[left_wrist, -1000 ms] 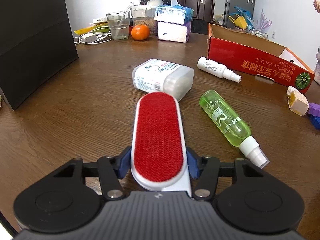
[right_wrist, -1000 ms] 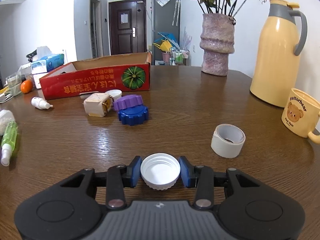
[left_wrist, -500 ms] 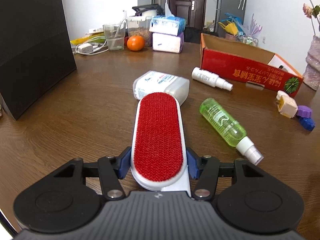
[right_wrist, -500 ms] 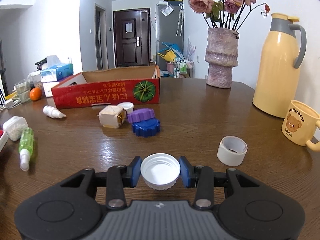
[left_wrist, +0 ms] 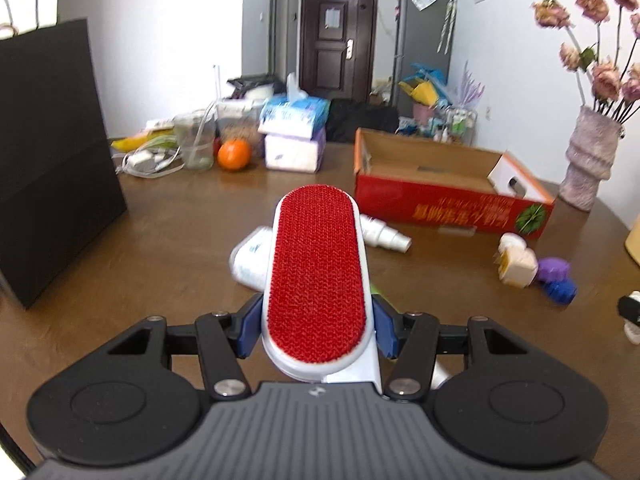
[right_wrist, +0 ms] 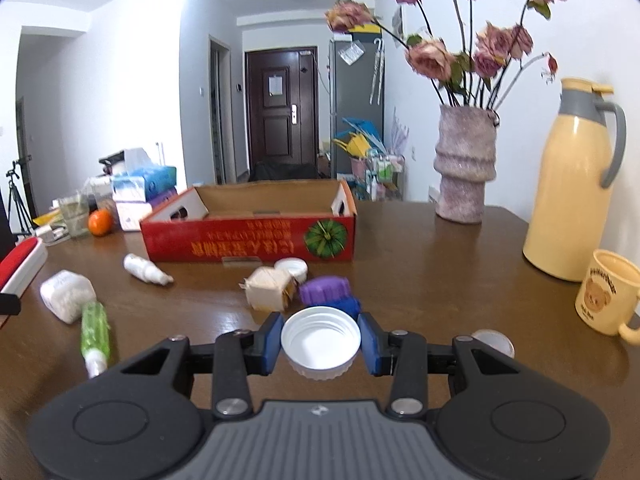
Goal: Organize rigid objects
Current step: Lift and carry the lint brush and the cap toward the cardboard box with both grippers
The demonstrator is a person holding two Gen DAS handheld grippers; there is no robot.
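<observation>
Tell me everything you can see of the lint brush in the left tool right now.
The lint brush is a long oval with a red, napped fabric pad set in a white plastic frame, narrowing to a white handle at the near end. It is clamped by its long sides between the blue pads of the left tool, pointing away from the camera, red face up, off the wooden table. Nothing else touches it. Its underside is hidden.

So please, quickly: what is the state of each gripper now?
Left gripper: closed on the red lint brush.
Right gripper: closed on the white cap.
</observation>
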